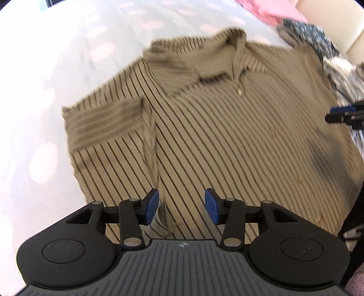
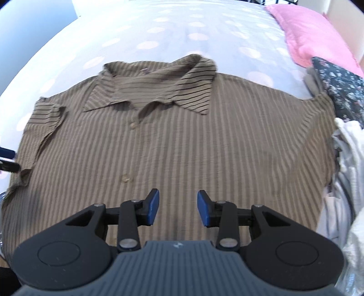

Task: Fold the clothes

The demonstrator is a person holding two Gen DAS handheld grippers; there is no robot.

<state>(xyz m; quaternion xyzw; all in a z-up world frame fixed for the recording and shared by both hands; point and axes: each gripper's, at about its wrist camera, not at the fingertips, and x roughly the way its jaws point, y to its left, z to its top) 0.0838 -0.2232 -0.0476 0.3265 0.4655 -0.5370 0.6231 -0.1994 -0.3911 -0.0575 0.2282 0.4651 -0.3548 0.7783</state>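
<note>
Khaki striped shirt lies flat, buttoned; left gripper and right gripper hover, jaws apart, empty. Best pinch the folded-in sleeve edge squarely; fold inward evenly.

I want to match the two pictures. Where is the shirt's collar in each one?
Left wrist view: the collar sits near the top, right of the middle, tilted.
Right wrist view: the collar sits above the middle, a little to the left.
Shared landmark: the pink cloth at the top right of both pictures.
</note>
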